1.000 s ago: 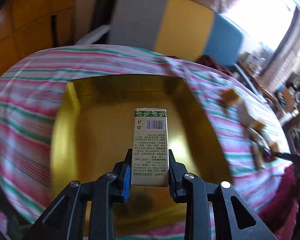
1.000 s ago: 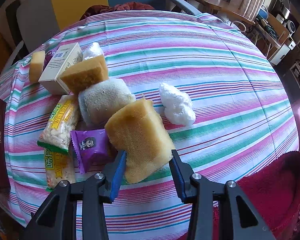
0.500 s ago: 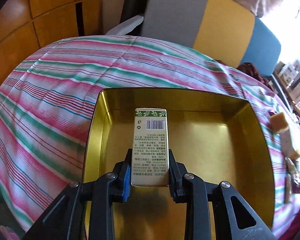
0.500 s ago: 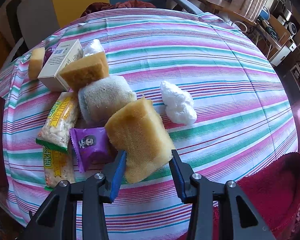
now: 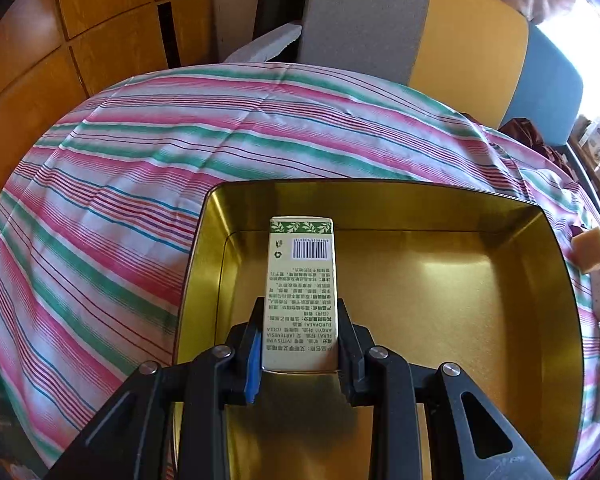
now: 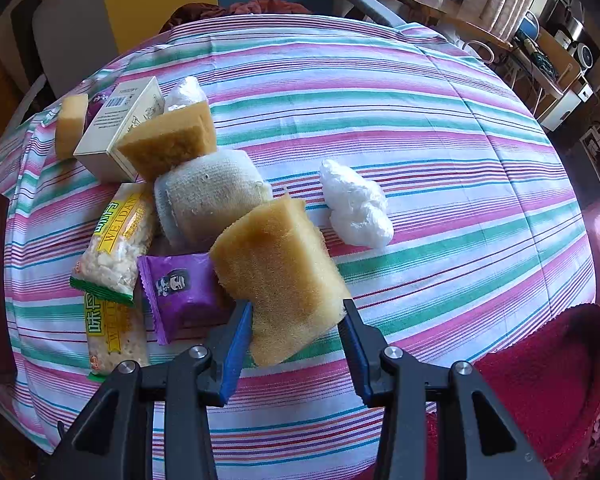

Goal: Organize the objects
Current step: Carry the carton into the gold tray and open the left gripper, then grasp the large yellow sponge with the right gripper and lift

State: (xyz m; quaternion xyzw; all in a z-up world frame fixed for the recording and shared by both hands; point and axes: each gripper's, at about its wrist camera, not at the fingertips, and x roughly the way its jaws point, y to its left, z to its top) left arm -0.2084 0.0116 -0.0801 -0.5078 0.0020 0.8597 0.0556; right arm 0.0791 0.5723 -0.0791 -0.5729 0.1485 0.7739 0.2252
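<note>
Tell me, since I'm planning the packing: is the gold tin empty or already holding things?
Empty: the gold tin's visible floor is bare; the carton remains clamped in the left gripper.

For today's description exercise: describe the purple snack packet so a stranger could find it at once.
On the striped tablecloth, find the pile at its left. The purple snack packet lies at its near edge, between the big yellow sponge and the rice-snack bags; only it shows a cartoon face.

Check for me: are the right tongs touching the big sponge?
Touching. The right wrist view shows both pads of the right tongs pressed against the sides of the big sponge, with no gap.
</note>
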